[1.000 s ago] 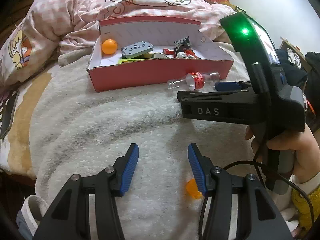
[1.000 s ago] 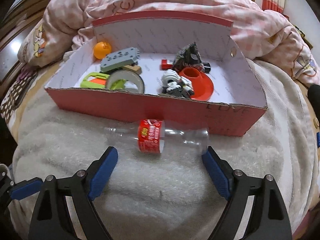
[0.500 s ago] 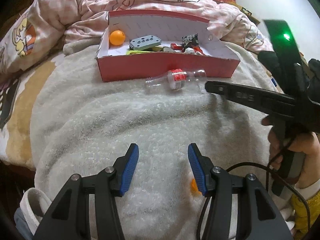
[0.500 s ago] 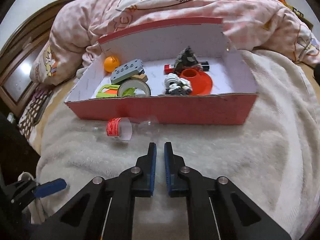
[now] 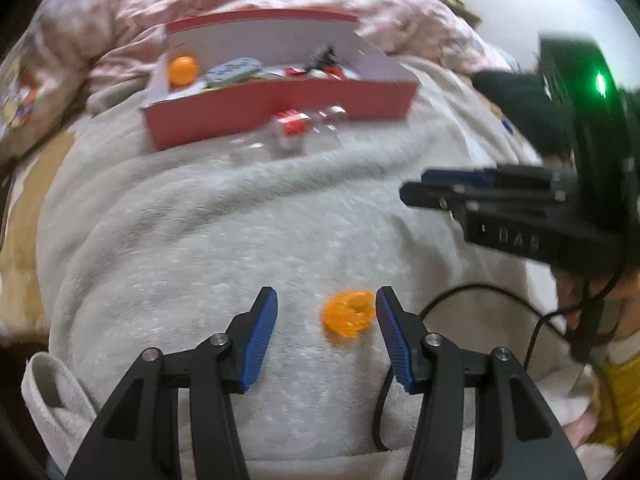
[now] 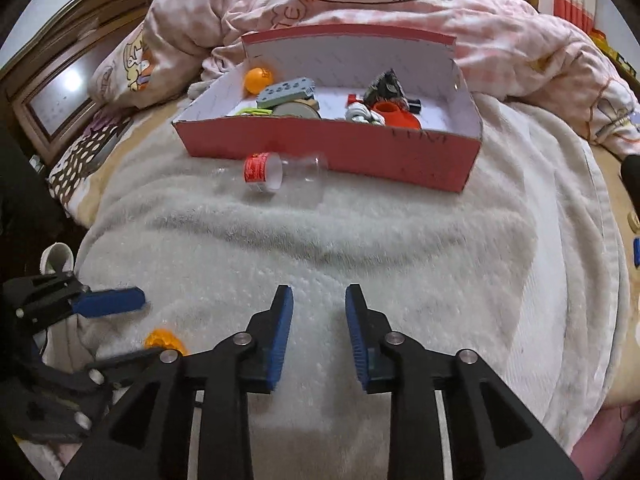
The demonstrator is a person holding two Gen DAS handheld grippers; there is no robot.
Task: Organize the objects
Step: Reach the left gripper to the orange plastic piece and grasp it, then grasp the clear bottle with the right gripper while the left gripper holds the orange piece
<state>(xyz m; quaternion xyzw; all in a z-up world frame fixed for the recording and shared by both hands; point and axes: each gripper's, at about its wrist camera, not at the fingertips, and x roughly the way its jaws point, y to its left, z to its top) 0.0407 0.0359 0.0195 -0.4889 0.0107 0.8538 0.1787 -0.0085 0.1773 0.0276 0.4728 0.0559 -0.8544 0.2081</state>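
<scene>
A small crumpled orange thing (image 5: 347, 318) lies on the grey-white blanket between my left gripper's (image 5: 326, 296) open blue fingers, close to the right pad and not pressed. The right wrist view shows the orange thing (image 6: 162, 340) beside the left gripper (image 6: 132, 330). An empty clear bottle with a red label (image 6: 280, 170) lies on its side against the front of the red cardboard box (image 6: 340, 148). My right gripper (image 6: 318, 292) hovers well short of the bottle, jaws a little apart with nothing between them. In the left wrist view the right gripper (image 5: 416, 190) reaches in from the right.
The box (image 5: 280, 104) holds an orange ball (image 6: 258, 79), a grey block, a tape roll, a red cup and other small items. A pink quilt (image 6: 360, 4) is heaped behind it. A black cable (image 5: 480, 292) trails on the blanket. The bed edge drops away at left.
My right gripper drew back from the bottle, closed its wide jaws, then parted them slightly. My left gripper shifted so the orange thing now lies between its fingers.
</scene>
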